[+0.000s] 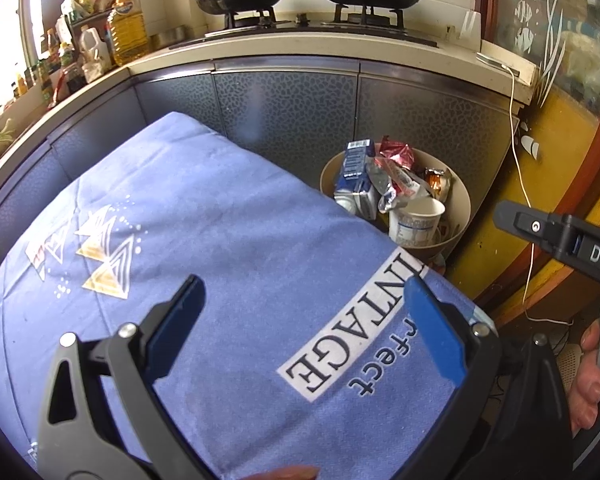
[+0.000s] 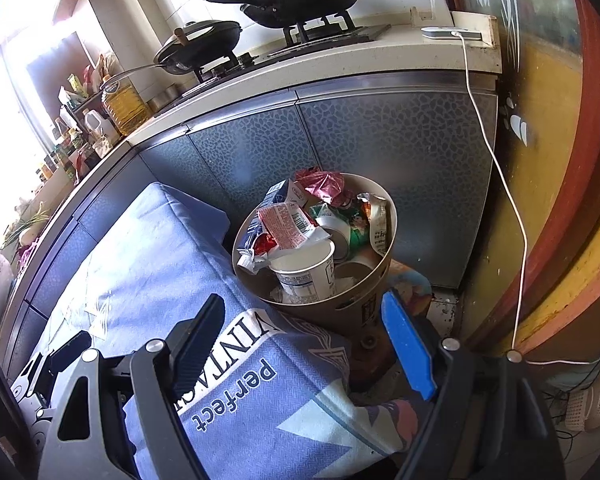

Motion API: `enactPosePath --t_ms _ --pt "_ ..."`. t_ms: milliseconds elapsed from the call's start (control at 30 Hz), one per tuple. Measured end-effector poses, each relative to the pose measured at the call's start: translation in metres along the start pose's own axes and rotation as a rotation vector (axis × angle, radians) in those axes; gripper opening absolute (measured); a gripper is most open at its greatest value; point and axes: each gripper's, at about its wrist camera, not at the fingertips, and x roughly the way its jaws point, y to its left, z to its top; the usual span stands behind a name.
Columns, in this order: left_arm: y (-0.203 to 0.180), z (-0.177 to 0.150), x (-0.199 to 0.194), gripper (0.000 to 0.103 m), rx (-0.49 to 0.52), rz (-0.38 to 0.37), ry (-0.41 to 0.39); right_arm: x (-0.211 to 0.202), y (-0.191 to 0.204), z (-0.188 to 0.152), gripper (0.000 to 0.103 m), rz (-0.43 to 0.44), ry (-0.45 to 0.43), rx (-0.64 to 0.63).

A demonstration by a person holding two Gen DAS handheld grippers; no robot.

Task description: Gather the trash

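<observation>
Two open claws, full trash bin (image 2: pixel 315 240) beyond right claw (image 2: pixel 308 344)

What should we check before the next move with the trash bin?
1. Left claw empty and open: ok, nothing between its fingers.
2. Right claw empty and open: ok.
3. Blue cloth clear of trash: ok in the part shown; its edges are out of view.
4. Bin upright: ok.
5. Room left in the bin: not ok, the paper cup, carton and wrappers reach its rim.
6. White cable clear of the bin: ok, it hangs beside it, apart.
</observation>
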Motion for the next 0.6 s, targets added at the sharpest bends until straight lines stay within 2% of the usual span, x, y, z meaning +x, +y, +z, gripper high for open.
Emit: enactPosePath --t_ms 600 --pt "-0.0003 -0.0012 -0.0010 0.096 0.002 0.008 -0.001 0.0023 0.0033 -0.0006 0.079 0.006 0.007 -0.007"
